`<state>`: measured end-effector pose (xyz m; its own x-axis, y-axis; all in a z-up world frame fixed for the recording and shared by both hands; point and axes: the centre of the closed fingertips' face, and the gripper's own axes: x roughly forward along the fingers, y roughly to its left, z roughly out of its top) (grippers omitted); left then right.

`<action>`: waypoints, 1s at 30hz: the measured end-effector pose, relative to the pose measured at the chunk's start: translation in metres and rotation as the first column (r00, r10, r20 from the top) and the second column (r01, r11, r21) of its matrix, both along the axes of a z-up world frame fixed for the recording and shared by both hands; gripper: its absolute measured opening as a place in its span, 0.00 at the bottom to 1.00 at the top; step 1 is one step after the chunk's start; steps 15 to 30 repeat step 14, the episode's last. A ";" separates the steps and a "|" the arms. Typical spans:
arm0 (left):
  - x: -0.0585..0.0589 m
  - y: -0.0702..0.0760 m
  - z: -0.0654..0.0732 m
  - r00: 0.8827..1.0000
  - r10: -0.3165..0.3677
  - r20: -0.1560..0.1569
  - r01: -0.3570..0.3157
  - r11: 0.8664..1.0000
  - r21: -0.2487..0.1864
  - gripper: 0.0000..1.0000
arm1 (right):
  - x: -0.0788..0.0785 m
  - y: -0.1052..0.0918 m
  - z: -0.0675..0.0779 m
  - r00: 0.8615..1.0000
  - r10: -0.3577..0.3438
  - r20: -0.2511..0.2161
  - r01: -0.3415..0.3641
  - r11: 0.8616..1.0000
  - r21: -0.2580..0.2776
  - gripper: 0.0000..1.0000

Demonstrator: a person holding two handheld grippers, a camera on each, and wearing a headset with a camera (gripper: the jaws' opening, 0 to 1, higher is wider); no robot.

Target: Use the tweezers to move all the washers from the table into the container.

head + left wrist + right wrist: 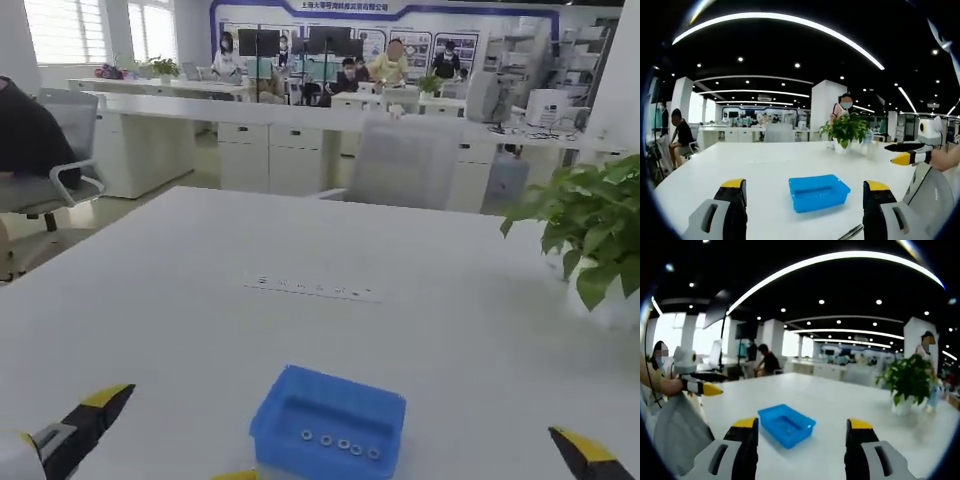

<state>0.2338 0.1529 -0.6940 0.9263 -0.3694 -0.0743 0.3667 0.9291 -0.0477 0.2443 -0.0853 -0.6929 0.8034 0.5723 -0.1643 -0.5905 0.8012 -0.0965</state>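
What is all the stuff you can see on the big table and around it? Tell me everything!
container: one, blue, near side of the table
washers: five, silvery, in a row inside the container
label strip: one, pale, mid-table beyond the container
plant: one, green, right side of the table
table: one, white, under it all
chairs: two, grey, one past the far edge, one at the left
people: several, at the far desks
left claw: one, black with yellow tips, open
right claw: one, black with yellow tips, open
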 end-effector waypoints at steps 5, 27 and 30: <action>0.001 0.005 -0.001 1.000 0.029 -0.007 -0.029 0.999 -0.019 0.99 | -0.005 0.005 0.002 0.999 0.034 0.012 -0.034 0.999 -0.003 0.67; 0.000 -0.002 -0.002 1.000 0.005 -0.013 -0.006 1.000 -0.025 0.99 | -0.011 0.008 -0.004 0.996 0.086 -0.010 -0.086 0.996 -0.023 0.63; 0.000 -0.002 -0.002 1.000 0.005 -0.013 -0.006 1.000 -0.025 0.99 | -0.011 0.008 -0.004 0.996 0.086 -0.010 -0.086 0.996 -0.023 0.63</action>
